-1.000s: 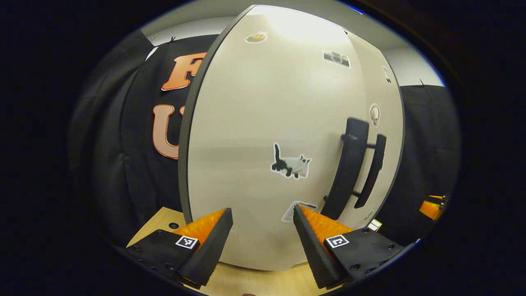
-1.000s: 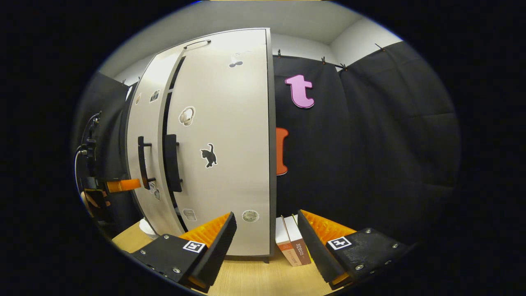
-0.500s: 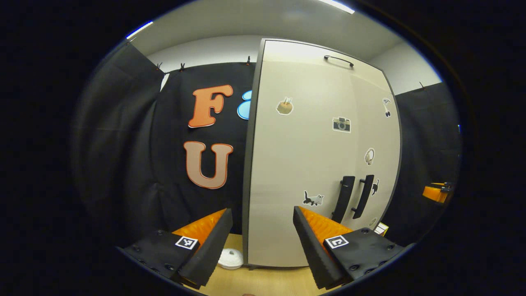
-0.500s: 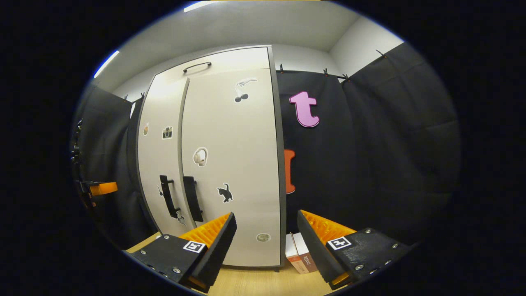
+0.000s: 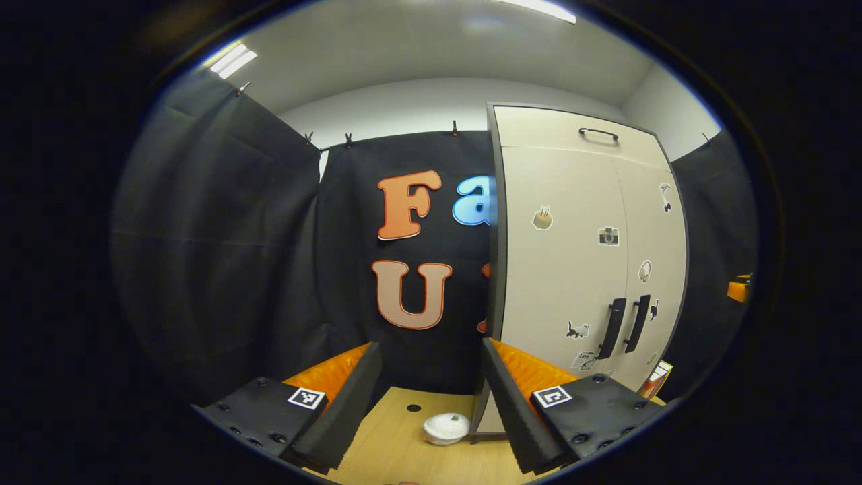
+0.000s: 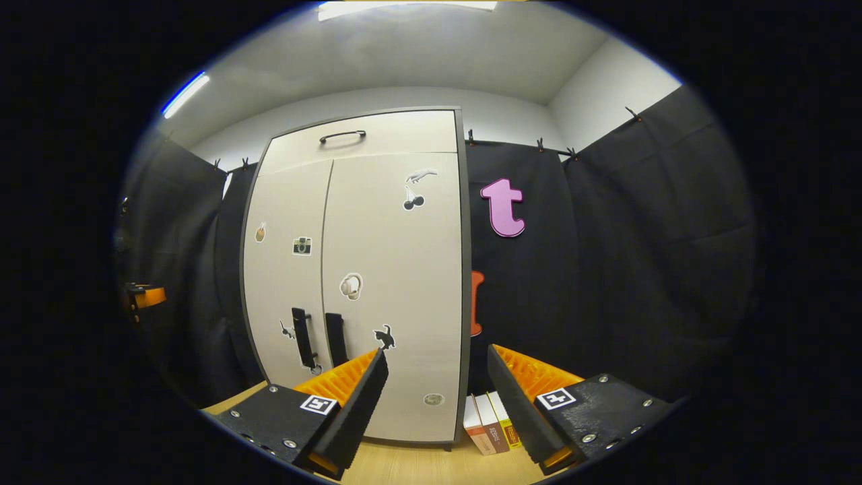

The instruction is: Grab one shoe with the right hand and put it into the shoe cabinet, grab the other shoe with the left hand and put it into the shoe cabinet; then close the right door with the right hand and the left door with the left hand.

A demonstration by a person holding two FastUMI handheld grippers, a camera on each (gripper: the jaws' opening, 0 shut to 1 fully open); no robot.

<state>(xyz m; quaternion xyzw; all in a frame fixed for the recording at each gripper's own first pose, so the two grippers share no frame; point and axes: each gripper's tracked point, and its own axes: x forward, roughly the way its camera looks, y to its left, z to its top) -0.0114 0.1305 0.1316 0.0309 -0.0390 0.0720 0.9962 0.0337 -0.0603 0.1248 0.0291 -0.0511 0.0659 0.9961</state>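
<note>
Both doors of the cabinet point(image 6: 357, 283) look shut, I think. It stands beyond the right gripper point(image 6: 436, 397) and left gripper point(image 5: 431, 397); both are open and empty.

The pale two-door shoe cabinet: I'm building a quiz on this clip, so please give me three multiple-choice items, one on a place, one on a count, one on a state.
1. Where does the small white round bowl sit?
A. on the wooden table, by the cabinet's left foot
B. on top of the cabinet
C. between a gripper's fingers

2. How many black vertical bar handles are on the two doors?
A. one
B. two
C. four

3. What state are the doors of the pale two-door shoe cabinet in?
A. both shut
B. right one open
C. both open

Answers: 1 A, the left gripper view shows it on the wooden table; 2 B, one per door; 3 A, the doors meet flush.
</note>
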